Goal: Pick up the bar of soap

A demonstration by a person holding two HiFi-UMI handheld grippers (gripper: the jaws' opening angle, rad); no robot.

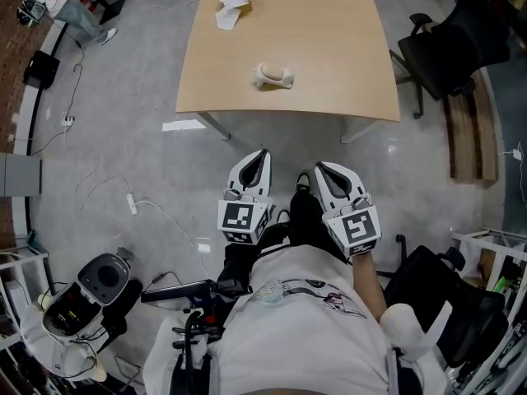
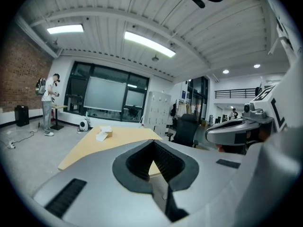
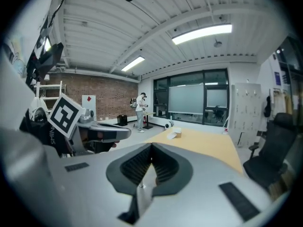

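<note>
Open-plan office or lab. Grey floor point(image 1: 123, 138) with loose cables point(image 1: 165, 214), bare wooden table point(image 1: 329, 81), black office chairs point(image 1: 453, 48), lockers point(image 2: 158, 109), brick wall point(image 3: 106, 103), strip lights point(image 2: 149, 44) on ribbed ceiling point(image 2: 118, 13), large dark-framed windows point(image 2: 109, 93).

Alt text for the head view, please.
Seen from above, a person holds a white left gripper and right gripper near the body, both shut and empty, short of a light wooden table. A pale cream bar of soap lies near its front edge, a small cardboard box farther back.

White left gripper point(image 1: 262, 155) and right gripper point(image 1: 323, 168) bear black-white marker cubes point(image 1: 241, 218); white shirt point(image 1: 305, 319), perhaps printed.
</note>
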